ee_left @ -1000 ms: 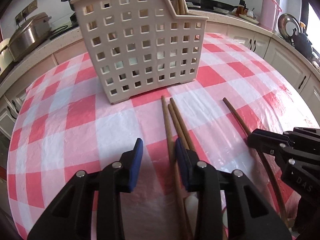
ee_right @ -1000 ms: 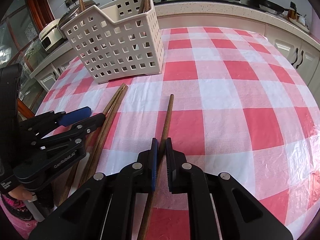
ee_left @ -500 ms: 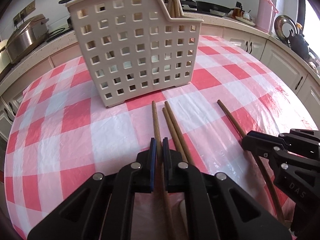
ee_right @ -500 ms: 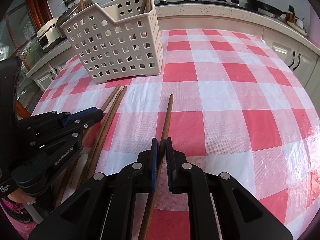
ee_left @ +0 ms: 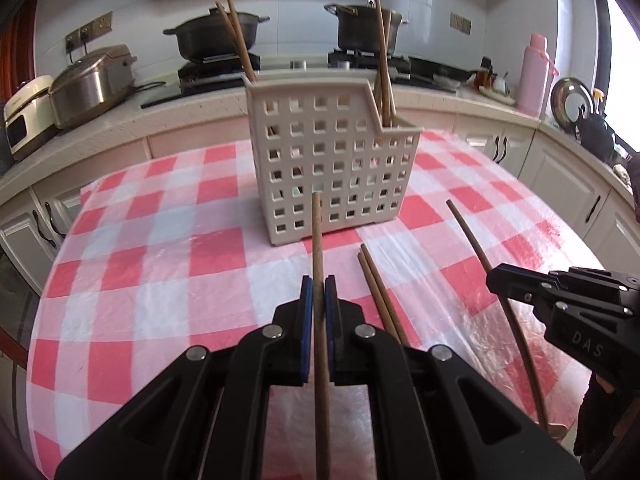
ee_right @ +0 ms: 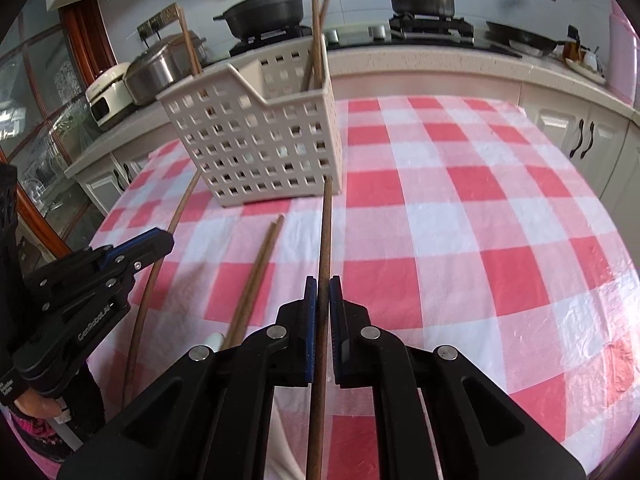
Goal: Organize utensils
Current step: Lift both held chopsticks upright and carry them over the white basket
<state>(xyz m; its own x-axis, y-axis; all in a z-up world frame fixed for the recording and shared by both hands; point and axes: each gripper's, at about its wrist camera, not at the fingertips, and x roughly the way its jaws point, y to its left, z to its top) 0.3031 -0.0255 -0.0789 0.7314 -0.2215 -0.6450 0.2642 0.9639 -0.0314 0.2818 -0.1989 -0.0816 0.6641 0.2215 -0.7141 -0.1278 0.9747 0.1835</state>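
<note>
Here, each hand-held gripper (ee_left: 314, 294) (ee_right: 323, 295) clamps one chopstick (ee_left: 317, 236) (ee_right: 325, 232), tip toward basket (ee_left: 332, 168).

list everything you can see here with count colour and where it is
utensil basket: 1, beige, perforated, far middle of the table
chopsticks in basket: several, brown, upright in the basket's corners
held chopsticks: 2, brown, one in each gripper, the other at
loose chopsticks: 2, brown, side by side on the cloth between the grippers
tablecloth: 1, red and white check, covers the table
pots: 2, dark, on the stove behind
rice cooker: 1, silver, left counter
thermos: 1, pink, right counter
left gripper: black, blue pads, shut on a chopstick
right gripper: black, blue pads, shut on a chopstick
</note>
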